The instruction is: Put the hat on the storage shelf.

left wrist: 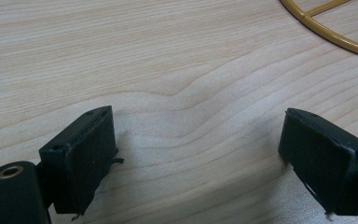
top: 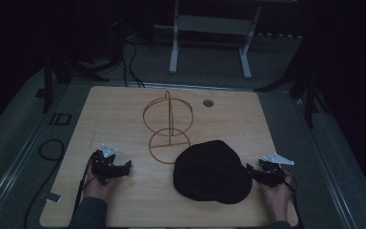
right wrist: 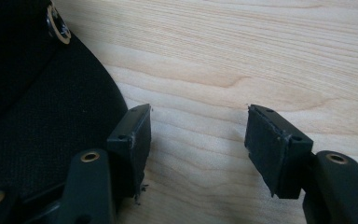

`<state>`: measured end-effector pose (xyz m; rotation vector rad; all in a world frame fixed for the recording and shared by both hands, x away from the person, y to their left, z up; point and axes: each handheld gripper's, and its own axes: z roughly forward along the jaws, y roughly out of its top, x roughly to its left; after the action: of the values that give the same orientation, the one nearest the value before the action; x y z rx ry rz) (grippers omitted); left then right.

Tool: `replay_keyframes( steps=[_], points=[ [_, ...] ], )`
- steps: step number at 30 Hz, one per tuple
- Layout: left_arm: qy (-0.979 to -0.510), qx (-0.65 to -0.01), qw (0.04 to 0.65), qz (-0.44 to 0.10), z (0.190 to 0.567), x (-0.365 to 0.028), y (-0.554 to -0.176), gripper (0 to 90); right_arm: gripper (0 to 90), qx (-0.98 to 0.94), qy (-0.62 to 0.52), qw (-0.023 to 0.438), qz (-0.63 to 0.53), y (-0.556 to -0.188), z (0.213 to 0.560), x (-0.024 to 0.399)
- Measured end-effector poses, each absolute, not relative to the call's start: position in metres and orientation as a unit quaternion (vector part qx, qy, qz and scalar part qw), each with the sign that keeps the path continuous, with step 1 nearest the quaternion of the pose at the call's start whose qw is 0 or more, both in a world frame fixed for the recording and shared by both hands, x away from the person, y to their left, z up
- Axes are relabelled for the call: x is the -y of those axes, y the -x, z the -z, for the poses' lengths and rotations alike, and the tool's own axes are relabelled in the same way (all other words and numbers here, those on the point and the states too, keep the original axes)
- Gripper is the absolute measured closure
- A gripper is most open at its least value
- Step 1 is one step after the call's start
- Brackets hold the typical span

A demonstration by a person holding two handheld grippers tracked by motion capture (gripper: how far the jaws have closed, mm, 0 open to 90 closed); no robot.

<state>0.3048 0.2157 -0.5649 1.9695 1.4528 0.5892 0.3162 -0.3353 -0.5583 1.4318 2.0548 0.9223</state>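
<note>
- A light wooden table (top: pixel 124 114) sits in a dim room, with a person's forearms entering from its near edge.
- A black cap (top: pixel 212 171) lies flat on the table's near right, touching the base ring of the stand behind it.
- A gold wire stand (top: pixel 167 126), built of hoops on a round base, rises upright at the table's centre.
- The left gripper (top: pixel 124 168) rests on the near left of the table, well apart from the cap, its jaws spread wide over bare wood.
- The right gripper (top: pixel 251 170) sits just beside the cap's right edge, jaws parted and holding nothing; one jaw is next to the fabric.
- A small round grommet (top: pixel 208 102) marks the table's far side.
</note>
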Motion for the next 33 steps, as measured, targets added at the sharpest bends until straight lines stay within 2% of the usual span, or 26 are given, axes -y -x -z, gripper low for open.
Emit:
replay_keyframes(
  steps=[7,13,20,26,33],
  points=[
    [-0.744,-0.549,0.307,-0.223,0.565,-0.216,-0.305,10.8,39.6,-0.748,-0.522,0.235,-0.336,-0.316,0.558,0.335],
    [-0.745,-0.549,0.307,-0.223,0.565,-0.216,-0.305,10.8,33.9,-0.75,-0.521,0.233,-0.333,-0.317,0.559,0.335],
    [-0.745,-0.549,0.307,-0.222,0.565,-0.216,-0.305,10.8,39.0,-0.766,-0.515,0.211,-0.322,-0.318,0.552,0.339],
    [-0.744,-0.55,0.307,-0.223,0.565,-0.216,-0.305,10.8,39.6,-0.778,-0.493,0.218,-0.323,-0.314,0.542,0.34],
    [-0.745,-0.549,0.307,-0.223,0.565,-0.216,-0.305,10.8,40.0,-0.787,-0.458,0.233,-0.342,-0.31,0.512,0.336]
  ],
)
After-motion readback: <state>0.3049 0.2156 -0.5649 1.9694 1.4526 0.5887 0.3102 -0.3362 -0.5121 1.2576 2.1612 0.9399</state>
